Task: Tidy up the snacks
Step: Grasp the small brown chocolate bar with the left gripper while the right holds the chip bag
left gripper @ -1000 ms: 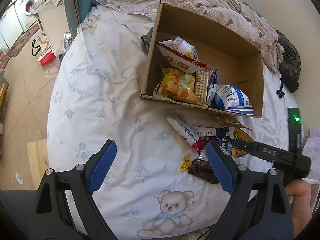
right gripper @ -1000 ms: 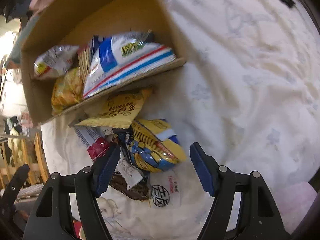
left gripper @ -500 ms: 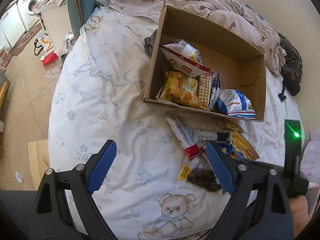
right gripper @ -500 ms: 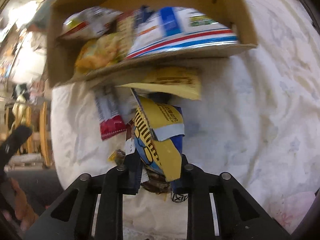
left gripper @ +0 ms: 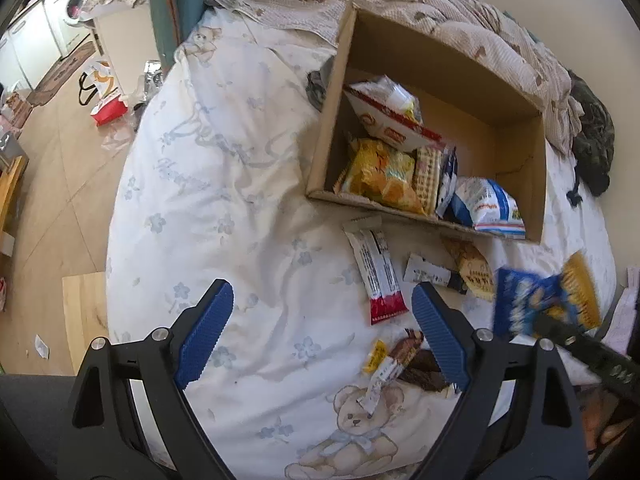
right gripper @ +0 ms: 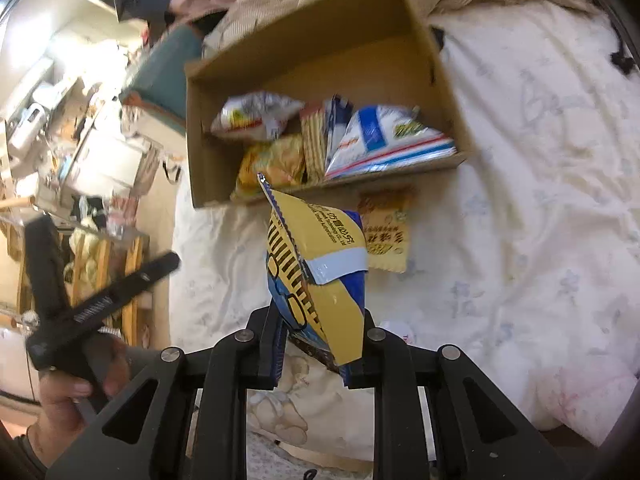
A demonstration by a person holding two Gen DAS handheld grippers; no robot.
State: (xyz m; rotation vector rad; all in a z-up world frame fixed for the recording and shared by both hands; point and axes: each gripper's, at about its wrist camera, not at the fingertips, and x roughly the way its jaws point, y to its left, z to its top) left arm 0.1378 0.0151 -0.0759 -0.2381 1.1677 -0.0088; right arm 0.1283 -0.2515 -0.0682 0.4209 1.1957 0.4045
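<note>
My right gripper [right gripper: 316,352] is shut on a yellow and blue snack bag [right gripper: 320,264] and holds it above the bed, short of the cardboard box [right gripper: 360,60]. The bag also shows blurred in the left wrist view [left gripper: 544,300]. The box [left gripper: 436,56] holds several snack packs. My left gripper [left gripper: 320,336] is open and empty above the white sheet. A red and white bar [left gripper: 376,272], a yellow pack [left gripper: 474,268], a white wrapper [left gripper: 428,274] and a brown bar [left gripper: 416,360] lie on the bed in front of the box.
A rumpled checked blanket [left gripper: 440,4] lies behind the box. A dark garment [left gripper: 592,140] lies at the bed's right. The bed's left edge drops to a wooden floor [left gripper: 52,160] with bags and a washing machine [left gripper: 72,12].
My right gripper closed on the yellow and blue bag and lifted it off the pile. My left gripper drew back slightly, still open.
</note>
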